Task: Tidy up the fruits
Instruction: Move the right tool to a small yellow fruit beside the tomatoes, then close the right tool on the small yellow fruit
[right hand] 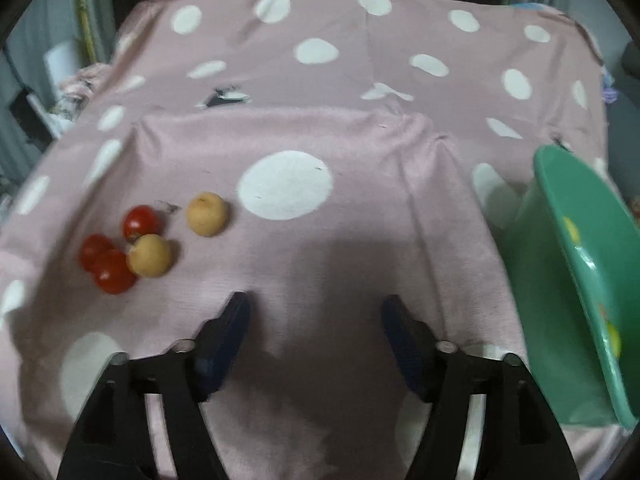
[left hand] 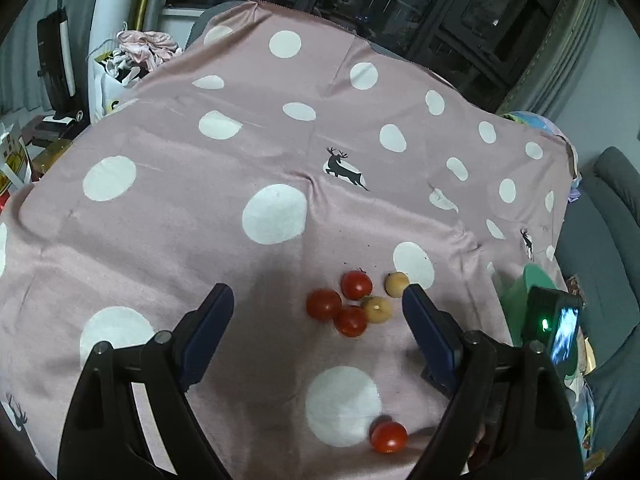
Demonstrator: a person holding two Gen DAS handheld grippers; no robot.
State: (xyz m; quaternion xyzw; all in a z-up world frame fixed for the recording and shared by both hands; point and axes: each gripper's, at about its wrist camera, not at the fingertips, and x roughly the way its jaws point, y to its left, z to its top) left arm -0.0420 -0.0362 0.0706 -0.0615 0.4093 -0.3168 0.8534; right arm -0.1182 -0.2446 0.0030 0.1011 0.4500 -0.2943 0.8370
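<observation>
Currently lying clustered on the polka-dot cloth [left hand: 168, 208]: cherry tomatoes [left hand: 354, 285], two yellow fruits [right hand: 207, 214], green bowl [right hand: 576, 280] sitting beside, left claw [left hand: 318, 300] gaping wide, right claw [right hand: 316, 310] gaping wide.

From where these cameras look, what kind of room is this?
Probably a lived-in home room. A pink polka-dot cloth with deer prints covers the table, a pile of crumpled laundry sits behind it, and a grey upholstered sofa stands to one side.
</observation>
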